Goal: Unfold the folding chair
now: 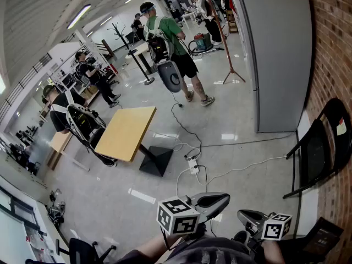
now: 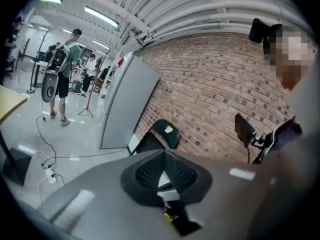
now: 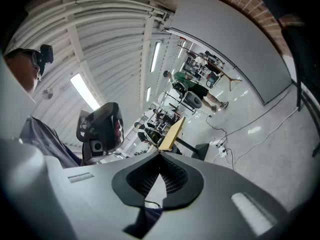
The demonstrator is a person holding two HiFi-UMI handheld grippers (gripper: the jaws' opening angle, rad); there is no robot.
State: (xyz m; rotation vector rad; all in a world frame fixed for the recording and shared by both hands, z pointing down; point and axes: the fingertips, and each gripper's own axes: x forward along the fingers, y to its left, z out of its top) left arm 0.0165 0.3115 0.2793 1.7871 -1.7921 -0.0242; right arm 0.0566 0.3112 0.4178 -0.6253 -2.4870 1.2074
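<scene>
**Folding chair** (image 1: pixel 322 147): black frame, seat and back, with a pale sticker (image 1: pixel 341 128) on the backrest.
**Wall** (image 1: pixel 330 37): red-brown brick with lighter mortar lines.
**Partition panel** (image 1: pixel 278 54): plain grey.
**Table** (image 1: pixel 126 132): light wood top on a black base.
**Floor** (image 1: pixel 231 125): glossy pale grey, crossed by a white cable (image 1: pixel 247 166) and a black cable (image 1: pixel 193 130).
**Left gripper** (image 2: pixel 164 153) and **right gripper** (image 3: pixel 160 154): grey shells with black ribbed pads (image 2: pixel 149 173).
**Marker cubes** (image 1: pixel 177 216): white with black square patterns.

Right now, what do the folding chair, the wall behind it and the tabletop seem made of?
Chair: thin black tube frame, probably painted metal; matte black panels, plastic or padding unclear.
Wall: bare red brick, mortar lines visible.
Tabletop: pale wood-look board, possibly laminate.
</scene>
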